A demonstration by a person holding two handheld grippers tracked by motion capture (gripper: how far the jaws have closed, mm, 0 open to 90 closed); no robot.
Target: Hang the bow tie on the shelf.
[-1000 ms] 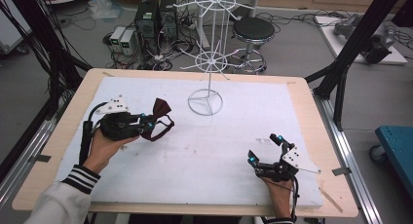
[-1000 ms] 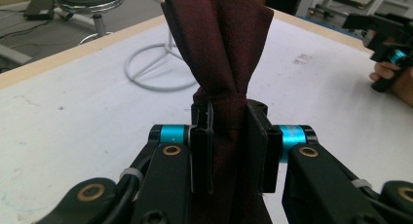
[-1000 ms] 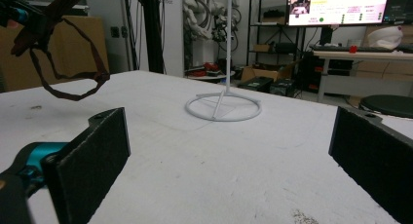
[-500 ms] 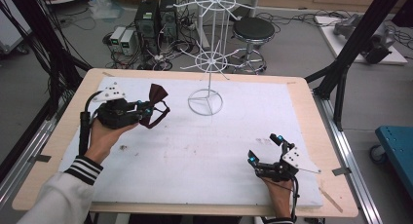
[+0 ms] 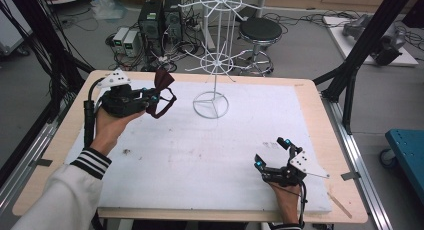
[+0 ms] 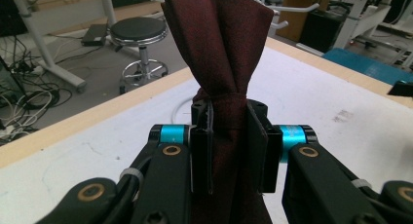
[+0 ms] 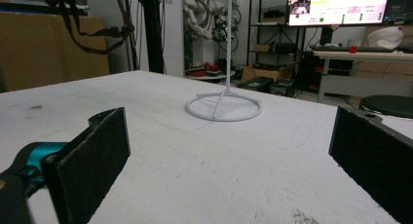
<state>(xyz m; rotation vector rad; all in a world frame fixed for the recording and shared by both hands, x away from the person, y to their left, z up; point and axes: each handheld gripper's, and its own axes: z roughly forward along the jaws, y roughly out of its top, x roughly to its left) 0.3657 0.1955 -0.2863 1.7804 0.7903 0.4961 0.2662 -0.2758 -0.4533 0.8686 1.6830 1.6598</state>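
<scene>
Up at the table's far left, the left gripper (image 5: 152,97) clamps a maroon bow tie (image 5: 162,87), while the right gripper (image 5: 272,155) rests agape

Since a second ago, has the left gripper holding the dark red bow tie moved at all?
Yes. The left gripper, shut on the bow tie, has lifted and moved toward the table's far edge, closer to the white rack, whose ring base stays put.

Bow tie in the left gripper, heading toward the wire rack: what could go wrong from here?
The left gripper pinches the bow tie at its bunched middle, so a thin grip may slip. Its strap loop dangles and could snag the white rack's spokes, tipping the light stand. The right gripper sits open, far away, unable to steady it.
</scene>
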